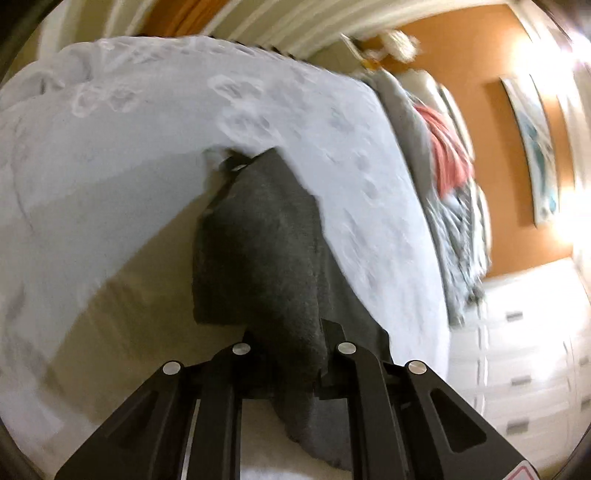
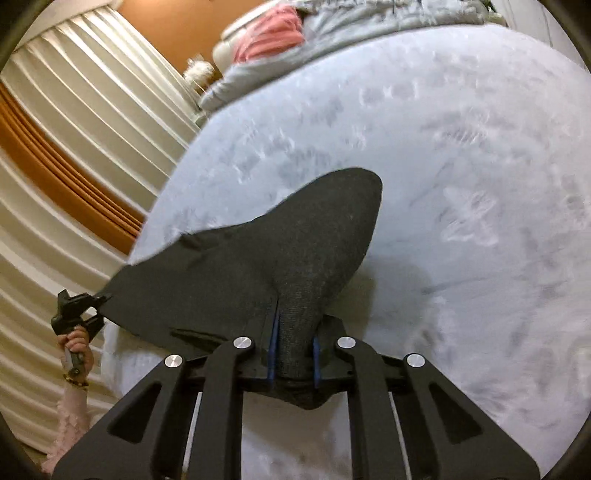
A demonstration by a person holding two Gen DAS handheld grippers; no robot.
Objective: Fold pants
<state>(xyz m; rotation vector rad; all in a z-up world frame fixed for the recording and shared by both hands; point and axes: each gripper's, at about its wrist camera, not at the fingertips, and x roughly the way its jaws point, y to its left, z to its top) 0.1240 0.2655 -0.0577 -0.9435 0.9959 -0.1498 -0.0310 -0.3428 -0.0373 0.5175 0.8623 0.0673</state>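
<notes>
The dark grey pants point(image 2: 280, 254) hang stretched between both grippers above a pale blue bed cover point(image 2: 461, 166). My right gripper point(image 2: 293, 350) is shut on one end of the pants, with cloth bunched between its blue pads. My left gripper point(image 2: 101, 299) shows at the left of the right wrist view, shut on the other end. In the left wrist view the pants point(image 1: 258, 240) run forward from my left gripper point(image 1: 286, 350), which is shut on them. The far part of the cloth droops onto the bed cover point(image 1: 129, 147).
A grey blanket point(image 2: 351, 33) and a pink cloth point(image 2: 269, 37) lie at the head of the bed. Cream curtains point(image 2: 74, 110) hang along the left. A white dresser point(image 1: 528, 350) stands by the orange wall point(image 1: 491, 122), which carries a picture point(image 1: 535, 147).
</notes>
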